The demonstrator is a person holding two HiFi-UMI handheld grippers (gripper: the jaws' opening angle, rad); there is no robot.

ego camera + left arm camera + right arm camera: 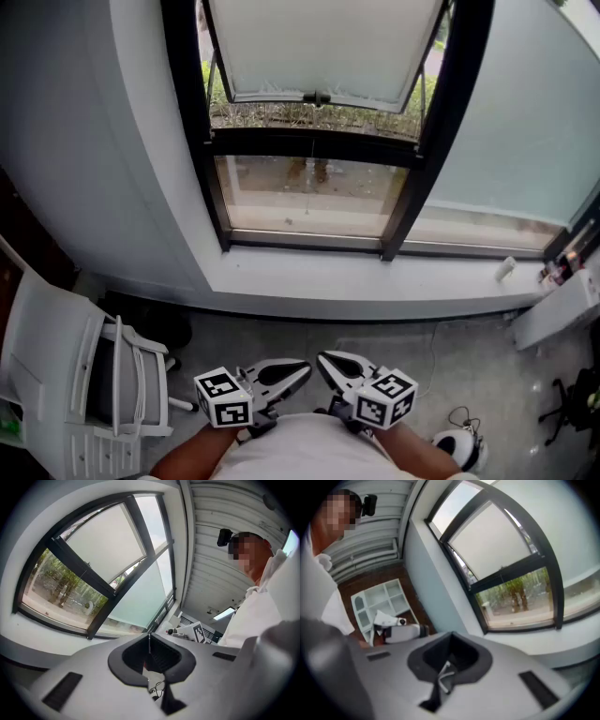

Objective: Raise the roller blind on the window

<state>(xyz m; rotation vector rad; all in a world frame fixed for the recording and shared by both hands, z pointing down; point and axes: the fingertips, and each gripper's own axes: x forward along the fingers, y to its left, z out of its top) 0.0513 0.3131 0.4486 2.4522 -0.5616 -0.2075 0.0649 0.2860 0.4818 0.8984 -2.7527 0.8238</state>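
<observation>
A: Where does the roller blind (323, 42) sit relative to the claws?

B: At the top centre of the head view, hanging over the upper part of the window (309, 192). Both claws are at the bottom centre, held close to the person's body. The sill (309, 272) and a strip of floor lie between them and the glass, so they are well apart from the blind.

A: And what are the claws doing?

B: The left claw (292, 371) is closed with nothing in it. The right claw (330, 364) is closed too, and also empty. Their tips point toward each other and nearly meet.

A: What would you go for on the blind?

B: Its bottom rail (272, 96), I think. The rail's long axis runs left to right across the frame, and at its middle there is a small dark pull (316, 97). I can see no cord or chain in any view.

A: Which claw is nearer to the pull?

B: It's hard to separate them. The pull lies almost straight up the frame from the gap between the two tips, so either could take it. Whichever goes would, in my judgement, have to reach forward and up and then open before it could grip. The rail itself has little travel left to the top edge of the frame.
</observation>
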